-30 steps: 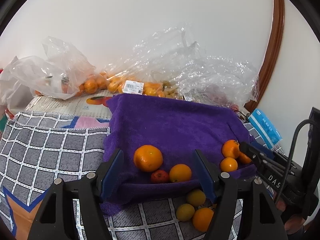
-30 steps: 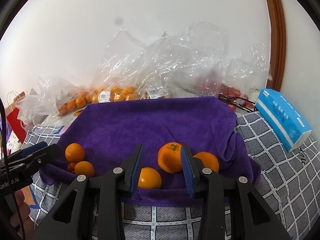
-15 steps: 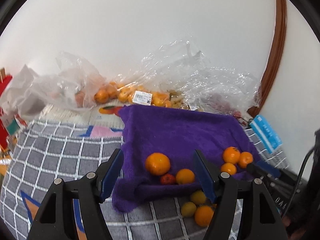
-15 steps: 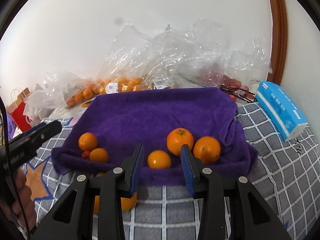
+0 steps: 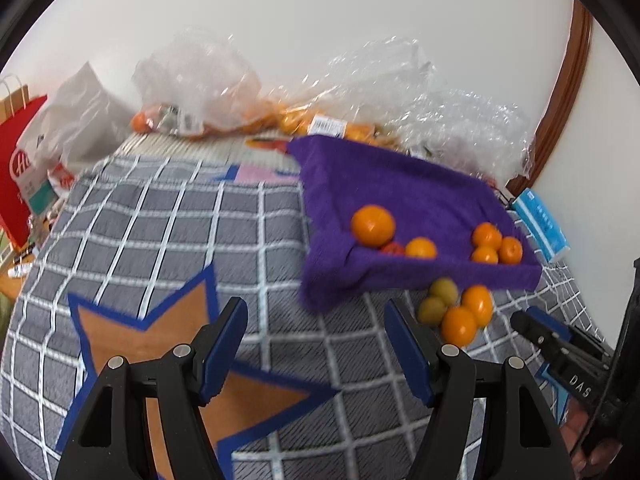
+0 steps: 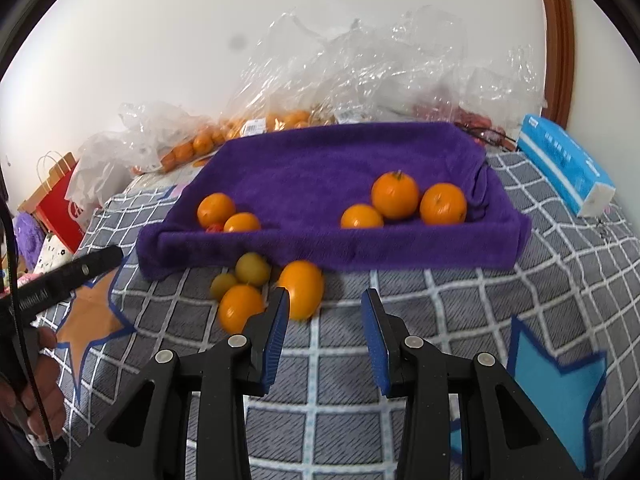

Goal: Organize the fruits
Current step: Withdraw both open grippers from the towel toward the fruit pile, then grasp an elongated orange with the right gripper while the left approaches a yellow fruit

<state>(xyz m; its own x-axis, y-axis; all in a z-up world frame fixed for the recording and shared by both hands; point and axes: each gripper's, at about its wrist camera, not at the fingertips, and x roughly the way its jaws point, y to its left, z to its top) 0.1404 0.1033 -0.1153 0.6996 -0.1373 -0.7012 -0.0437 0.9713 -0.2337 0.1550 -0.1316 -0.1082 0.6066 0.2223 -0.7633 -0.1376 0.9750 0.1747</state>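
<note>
On the purple towel (image 6: 320,168): 5 oranges (image 6: 395,195), 1 small red fruit (image 6: 215,228). In front: 2 oranges (image 6: 301,289), 2 yellow-green fruits (image 6: 252,269). Both tools, left (image 5: 316,340) and right (image 6: 325,330), released, empty.

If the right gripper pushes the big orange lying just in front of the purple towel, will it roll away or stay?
The big orange is round and lies loose on the checked cloth, so it would probably roll. The purple towel edge behind it and the neighbouring orange may stop it soon. Its smooth skin might slip between the open right gripper pads.
</note>
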